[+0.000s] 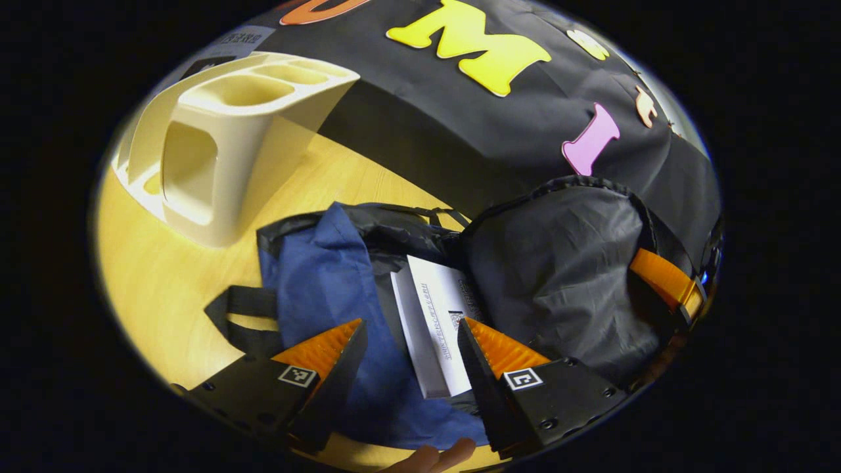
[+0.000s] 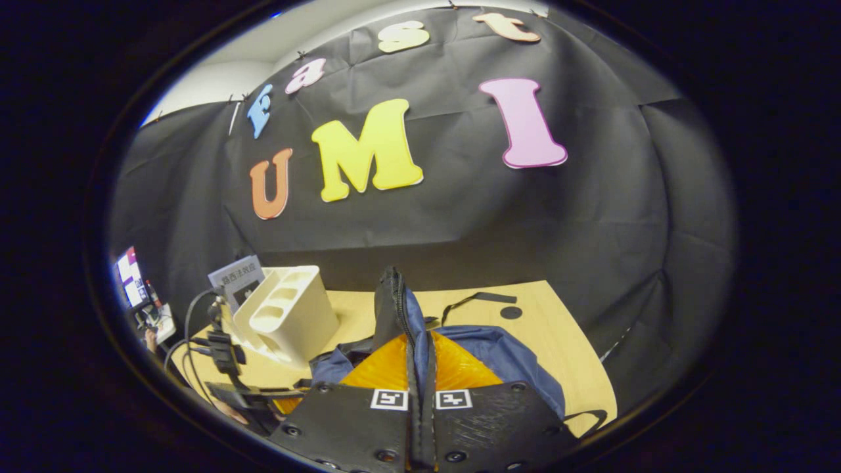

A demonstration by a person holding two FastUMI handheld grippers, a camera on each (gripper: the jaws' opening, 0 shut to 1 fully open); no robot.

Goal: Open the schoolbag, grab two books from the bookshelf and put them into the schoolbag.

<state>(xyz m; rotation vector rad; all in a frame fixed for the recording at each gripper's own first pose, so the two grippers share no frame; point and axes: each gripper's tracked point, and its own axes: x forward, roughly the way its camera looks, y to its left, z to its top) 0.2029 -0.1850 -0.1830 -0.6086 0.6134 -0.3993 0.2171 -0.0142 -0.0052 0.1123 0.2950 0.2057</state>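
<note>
Bag point(image 1: 328, 289) on table point(image 1: 164, 282), blue shell, dark lining, mouth open toward left gripper view. White book point(image 1: 437, 322) already sitting inside, spine up, between lining and raised flap point(image 1: 558, 276). Cream shelf point(image 1: 217, 144) behind and beside bag, slots look empty from here; second book not located.

Left gripper point(image 1: 410, 351): fingers spread wide, nothing between them, hovering over bag mouth just above book. A fingertip point(image 1: 433, 456) visible at bottom edge.

Right gripper point(image 2: 420, 368): fingers pressed together on bag's zippered edge point(image 2: 394, 309), pinching fabric and holding it lifted above table. In left gripper view, far gripper's finger point(image 1: 667, 279) seen at flap's edge.

Handling, as judgement:
- Bag: soft, thin, floppy nylon. No shape of its own, mouth collapses once released. Best kept pinched at zipper seam, where stitching gives bite; plain fabric likely to slip.
- Book: slim, light, stiff enough across covers, smooth cover likely slick. Grip across thickness near spine, not page edge, to avoid fanning.
- Loose straps point(image 1: 243, 315) near mouth could snag fingers.

Looks like one book in, second pending.
</note>
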